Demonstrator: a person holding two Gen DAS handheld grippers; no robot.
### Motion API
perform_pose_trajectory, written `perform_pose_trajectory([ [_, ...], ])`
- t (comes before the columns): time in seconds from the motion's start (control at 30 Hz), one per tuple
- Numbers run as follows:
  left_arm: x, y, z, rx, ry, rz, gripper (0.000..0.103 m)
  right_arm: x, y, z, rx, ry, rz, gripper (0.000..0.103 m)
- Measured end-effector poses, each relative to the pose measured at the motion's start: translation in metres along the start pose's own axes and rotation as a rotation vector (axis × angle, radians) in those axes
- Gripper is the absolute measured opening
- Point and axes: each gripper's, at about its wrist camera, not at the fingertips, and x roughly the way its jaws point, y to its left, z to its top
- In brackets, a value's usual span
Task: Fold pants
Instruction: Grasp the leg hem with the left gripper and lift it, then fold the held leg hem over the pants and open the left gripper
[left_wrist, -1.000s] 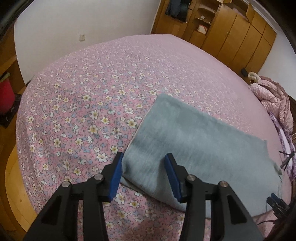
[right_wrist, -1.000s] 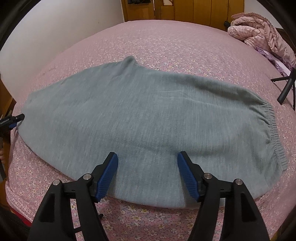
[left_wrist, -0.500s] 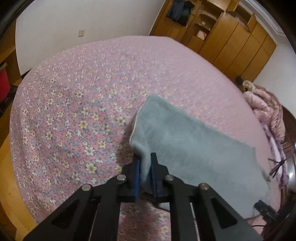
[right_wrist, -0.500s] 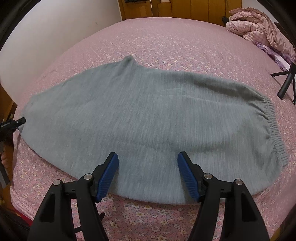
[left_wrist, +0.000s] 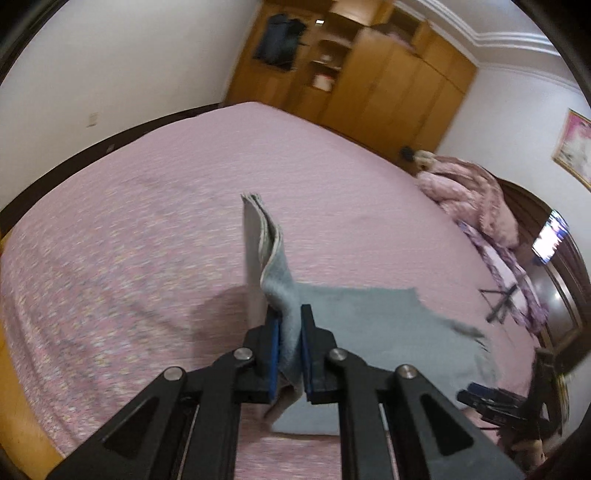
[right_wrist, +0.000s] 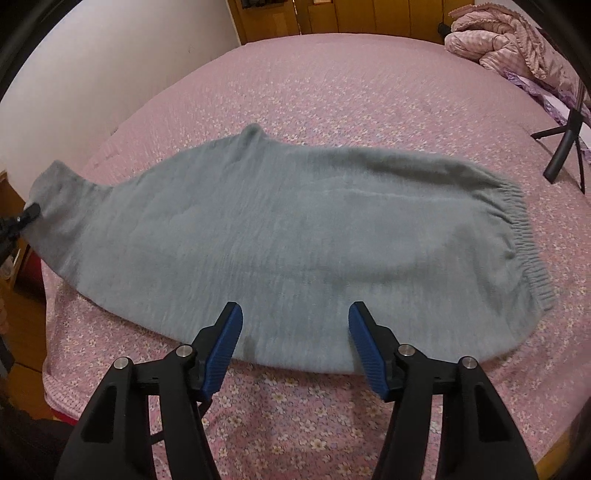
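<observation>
Grey knit pants (right_wrist: 295, 236) lie folded lengthwise across the pink floral bed (right_wrist: 369, 92), elastic waistband at the right. My left gripper (left_wrist: 290, 332) is shut on the leg-cuff end of the pants (left_wrist: 273, 266) and holds it lifted off the bed, the cuff standing up between the blue pads. It also shows at the left edge of the right wrist view (right_wrist: 22, 218). My right gripper (right_wrist: 293, 332) is open and empty, just above the near edge of the pants at their middle.
A pink quilt (right_wrist: 517, 33) is bunched at the far right of the bed. A black tripod (right_wrist: 565, 147) stands at the right. Wooden wardrobes (left_wrist: 369, 81) line the far wall. The bed's edge and wooden floor (right_wrist: 22, 325) are at the left.
My left gripper has lifted the cuff end off the bed after closing on it. The right gripper has stayed open over the pants' near edge.
</observation>
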Motion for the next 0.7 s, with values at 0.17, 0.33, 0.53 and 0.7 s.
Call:
perform_pose_trajectory([
  [0.17, 0.024, -0.039, 0.006, 0.07, 0.061, -0.08, 0.01, -0.004, -0.001, -0.001, -0.008, -0.004, -0.009, 0.062],
  [0.33, 0.059, -0.059, -0.005, 0.095, 0.155, -0.116, 0.01, -0.003, -0.003, -0.005, -0.011, 0.007, -0.014, 0.062],
  [0.53, 0.1, -0.073, -0.015, 0.116, 0.249, -0.125, 0.01, 0.001, -0.004, -0.006, -0.011, 0.02, -0.017, 0.062],
  [0.7, 0.114, -0.082, -0.026, 0.174, 0.307, -0.119, 0.015, 0.012, -0.006, -0.007, 0.002, 0.05, -0.019, 0.062],
])
